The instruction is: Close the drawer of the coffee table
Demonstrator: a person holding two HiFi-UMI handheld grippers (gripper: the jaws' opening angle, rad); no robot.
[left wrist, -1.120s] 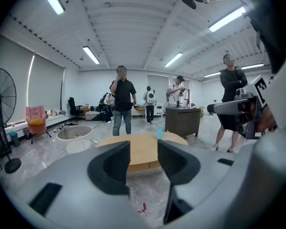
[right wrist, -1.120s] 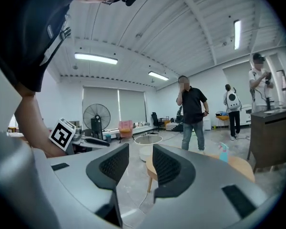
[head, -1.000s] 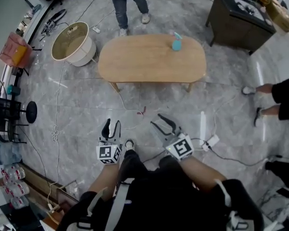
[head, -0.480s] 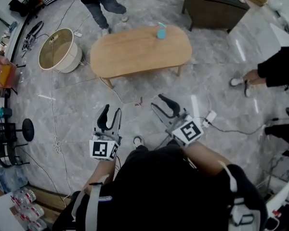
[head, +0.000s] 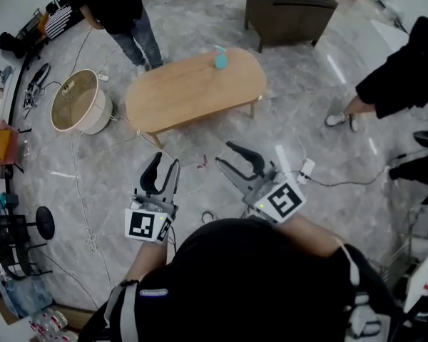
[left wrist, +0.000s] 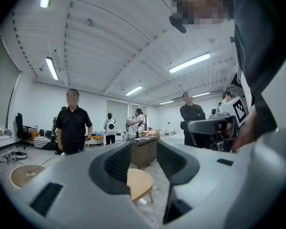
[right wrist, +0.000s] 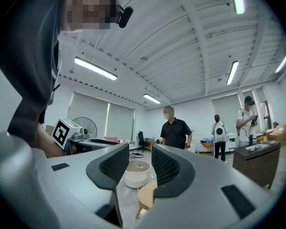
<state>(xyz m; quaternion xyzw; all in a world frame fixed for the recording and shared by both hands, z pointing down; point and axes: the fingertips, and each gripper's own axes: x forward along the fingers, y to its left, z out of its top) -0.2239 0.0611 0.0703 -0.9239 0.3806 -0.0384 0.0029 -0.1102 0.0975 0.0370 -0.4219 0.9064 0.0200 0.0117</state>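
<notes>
The oval wooden coffee table (head: 192, 91) stands on the grey marble floor well ahead of me, with a teal bottle (head: 220, 59) on its far end. No drawer shows on it from here. My left gripper (head: 165, 164) is held up level, pointing at the table (left wrist: 139, 184). Its jaws are closing slightly with nothing between them. My right gripper (head: 225, 154) hangs beside it, open and empty, and the table (right wrist: 147, 194) shows low between its jaws. Both are far short of the table.
A dark cabinet (head: 289, 2) stands beyond the table. A round white tub (head: 78, 104) sits left of it. People stand at the far left (head: 121, 13) and at the right (head: 399, 70). A power strip (head: 304, 169) and cables lie on the floor.
Both grippers have risen toward my head and now point level. The view has swung, so the table sits farther up and left. The bystanders have shifted.
</notes>
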